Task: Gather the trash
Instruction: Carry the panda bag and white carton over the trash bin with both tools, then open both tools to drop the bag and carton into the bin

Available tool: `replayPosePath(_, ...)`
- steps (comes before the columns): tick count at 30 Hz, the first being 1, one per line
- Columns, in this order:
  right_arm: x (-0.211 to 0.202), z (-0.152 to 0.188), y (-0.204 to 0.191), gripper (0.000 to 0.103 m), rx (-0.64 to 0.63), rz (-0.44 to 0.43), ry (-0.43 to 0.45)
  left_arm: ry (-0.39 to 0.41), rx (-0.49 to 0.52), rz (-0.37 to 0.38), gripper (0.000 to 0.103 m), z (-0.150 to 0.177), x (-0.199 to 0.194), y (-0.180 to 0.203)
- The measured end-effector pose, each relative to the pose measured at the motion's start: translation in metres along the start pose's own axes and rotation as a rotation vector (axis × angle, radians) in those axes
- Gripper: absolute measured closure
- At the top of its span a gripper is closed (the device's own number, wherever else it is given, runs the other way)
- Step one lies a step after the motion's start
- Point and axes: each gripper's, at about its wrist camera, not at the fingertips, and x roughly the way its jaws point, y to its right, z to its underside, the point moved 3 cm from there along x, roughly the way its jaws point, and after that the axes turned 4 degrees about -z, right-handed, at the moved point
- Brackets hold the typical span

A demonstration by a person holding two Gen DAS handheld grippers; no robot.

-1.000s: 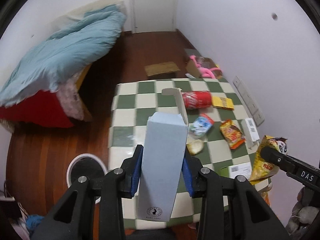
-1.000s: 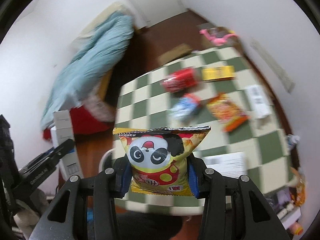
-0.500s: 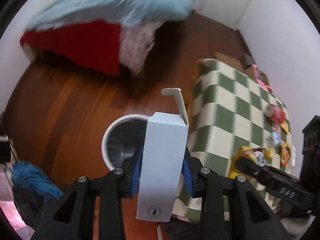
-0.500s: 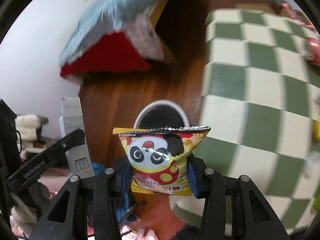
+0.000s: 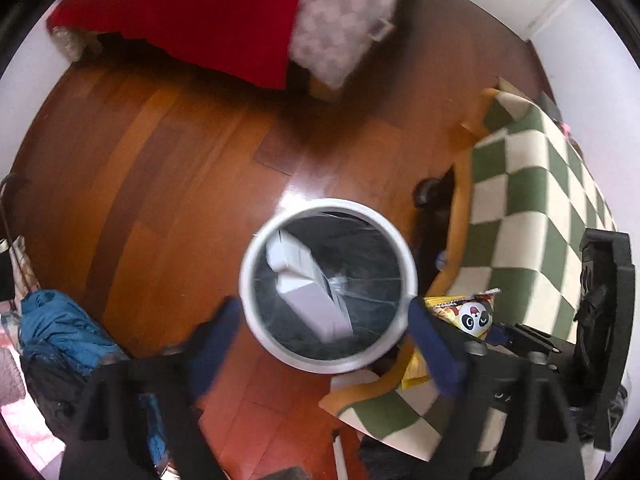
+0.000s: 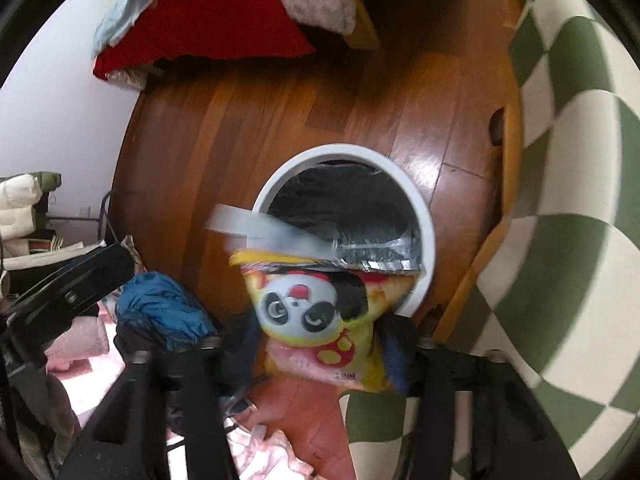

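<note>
A white round bin (image 5: pixel 328 203) with a black liner stands on the wooden floor beside the table. A white carton (image 5: pixel 312 284) is dropping into it, blurred in the right wrist view as the carton (image 6: pixel 272 232) crosses the bin's rim (image 6: pixel 344 150). My left gripper (image 5: pixel 324 308) hangs open above the bin with nothing between its blue pads (image 5: pixel 216 332). My right gripper (image 6: pixel 320 340) is shut on a yellow panda snack bag (image 6: pixel 316 312), held near the bin's near edge. In the left wrist view the snack bag (image 5: pixel 472 316) shows just right of the bin.
The green-and-white checkered table (image 5: pixel 520 200) stands right of the bin, its edge (image 6: pixel 580 160) close to my right gripper. A bed with red and grey bedding (image 5: pixel 200 20) lies beyond. Blue clothing (image 6: pixel 160 300) and other fabric are piled on the floor at the left.
Both grippers swung from the table to above the bin. My left gripper opened and let go of the white carton, which now falls into the bin. The snack bag stays held.
</note>
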Motion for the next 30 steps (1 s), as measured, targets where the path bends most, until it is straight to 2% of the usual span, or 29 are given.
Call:
replayPosePath(3,0.007,-0.007,-0.005,0.009,-0.01,0.019,-0.004,0.016,-0.012,-0.064,0.01,0.004,-0.003,-0.015)
replayPosePath(5,0.006,-0.002,-0.007,0.001,-0.02,0.035,-0.017,0.053,-0.016,-0.124,0.009,0.012,-0.009,-0.023)
replayPosePath(10,-0.001,0.021,-0.013,0.001,-0.056,0.111,-0.02,0.106,-0.028,-0.219,0.009,0.031,-0.016,-0.038)
replayPosePath(20,-0.049,0.065,-0.025,0.001,-0.071,0.184,0.047,0.161,-0.064,-0.205,0.009,0.068,-0.05,-0.038)
replayPosePath(30,-0.114,0.102,-0.043,0.001,-0.098,0.16,0.152,0.256,-0.046,-0.193,0.009,0.09,-0.104,-0.029)
